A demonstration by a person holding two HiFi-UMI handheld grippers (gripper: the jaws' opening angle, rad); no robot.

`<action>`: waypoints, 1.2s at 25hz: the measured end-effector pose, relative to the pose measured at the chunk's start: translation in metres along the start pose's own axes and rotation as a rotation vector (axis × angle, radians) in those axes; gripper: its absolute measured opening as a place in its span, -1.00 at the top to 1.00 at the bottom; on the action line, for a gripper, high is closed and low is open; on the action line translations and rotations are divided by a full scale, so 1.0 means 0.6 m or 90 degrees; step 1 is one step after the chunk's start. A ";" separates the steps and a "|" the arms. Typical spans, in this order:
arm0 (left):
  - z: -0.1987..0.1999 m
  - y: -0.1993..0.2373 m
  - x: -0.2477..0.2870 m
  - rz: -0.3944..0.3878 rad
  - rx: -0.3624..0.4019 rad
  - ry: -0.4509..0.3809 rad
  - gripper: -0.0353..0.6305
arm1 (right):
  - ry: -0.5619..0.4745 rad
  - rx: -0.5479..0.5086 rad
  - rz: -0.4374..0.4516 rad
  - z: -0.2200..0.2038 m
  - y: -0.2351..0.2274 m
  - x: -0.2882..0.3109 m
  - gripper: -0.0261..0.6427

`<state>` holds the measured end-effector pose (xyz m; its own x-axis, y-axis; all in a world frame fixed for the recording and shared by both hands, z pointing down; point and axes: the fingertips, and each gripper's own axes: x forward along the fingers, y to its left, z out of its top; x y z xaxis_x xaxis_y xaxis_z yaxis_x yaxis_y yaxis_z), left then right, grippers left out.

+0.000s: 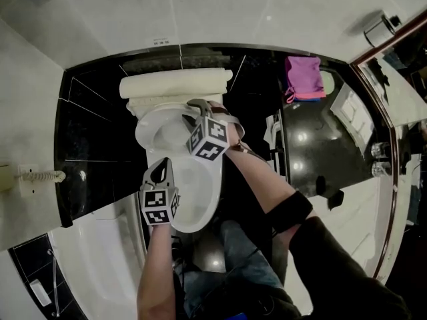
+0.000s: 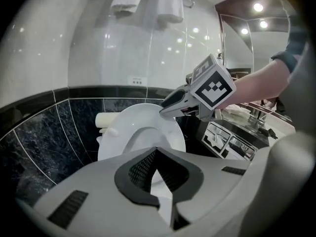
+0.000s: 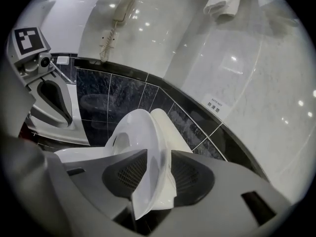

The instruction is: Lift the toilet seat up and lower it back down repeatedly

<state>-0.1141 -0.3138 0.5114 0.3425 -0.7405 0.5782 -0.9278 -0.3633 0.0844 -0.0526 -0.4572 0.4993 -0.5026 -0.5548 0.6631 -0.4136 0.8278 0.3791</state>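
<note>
The white toilet seat [image 1: 157,129] stands partly raised above the bowl [image 1: 197,195], with the cream lid [image 1: 175,85] upright behind it. My right gripper [image 1: 194,107] reaches over the bowl from the right. In the right gripper view its jaws [image 3: 153,177] are shut on the seat's rim [image 3: 140,147], one pad on each face. The left gripper view shows that gripper [image 2: 165,108] at the seat's [image 2: 143,127] upper edge. My left gripper [image 1: 161,170] hovers over the bowl's front left, jaws [image 2: 157,154] shut with nothing in them.
A black counter [image 1: 320,152] with a pink cloth [image 1: 303,79] is close on the right. Dark tiles [image 1: 90,132] line the wall behind and left. A handset [image 3: 118,14] hangs on the wall. The person's knees [image 1: 233,259] are in front of the bowl.
</note>
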 end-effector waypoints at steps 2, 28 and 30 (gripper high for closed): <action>-0.003 0.003 0.010 0.004 -0.003 0.004 0.93 | 0.002 -0.021 -0.001 0.002 -0.002 0.007 0.52; -0.051 -0.025 -0.066 -0.017 0.004 0.027 0.93 | 0.049 -0.081 -0.052 0.011 0.074 -0.059 0.66; -0.070 -0.027 -0.084 -0.027 0.003 0.026 0.93 | 0.057 -0.080 -0.063 0.012 0.098 -0.076 0.67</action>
<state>-0.1225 -0.2471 0.5148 0.3751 -0.7008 0.6067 -0.9118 -0.3968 0.1054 -0.0593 -0.3842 0.4869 -0.3921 -0.6288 0.6715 -0.3564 0.7768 0.5192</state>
